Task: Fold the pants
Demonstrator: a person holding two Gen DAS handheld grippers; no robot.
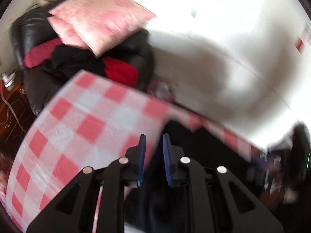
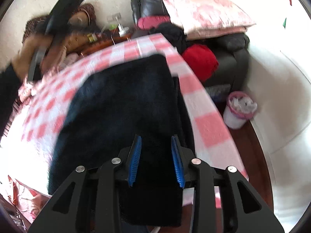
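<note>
Dark navy pants (image 2: 124, 104) lie spread on a table with a pink-and-white checked cloth (image 2: 206, 104), folded into a broad block. My right gripper (image 2: 156, 139) hovers open over the near end of the pants, blue pads apart, nothing between them. In the left wrist view, my left gripper (image 1: 153, 137) is open with a narrow gap, above the checked cloth (image 1: 77, 128) at the edge of the dark pants (image 1: 204, 147). The left gripper and the hand holding it show blurred at the upper left of the right wrist view (image 2: 48, 38).
A black armchair (image 2: 233, 58) beyond the table holds a pink pillow (image 2: 206, 11), red cushions (image 2: 200, 60) and dark clothes. A pink-rimmed waste bin (image 2: 239, 110) stands on the wooden floor by the table's right edge. A cluttered low table (image 2: 108, 36) stands at the back left.
</note>
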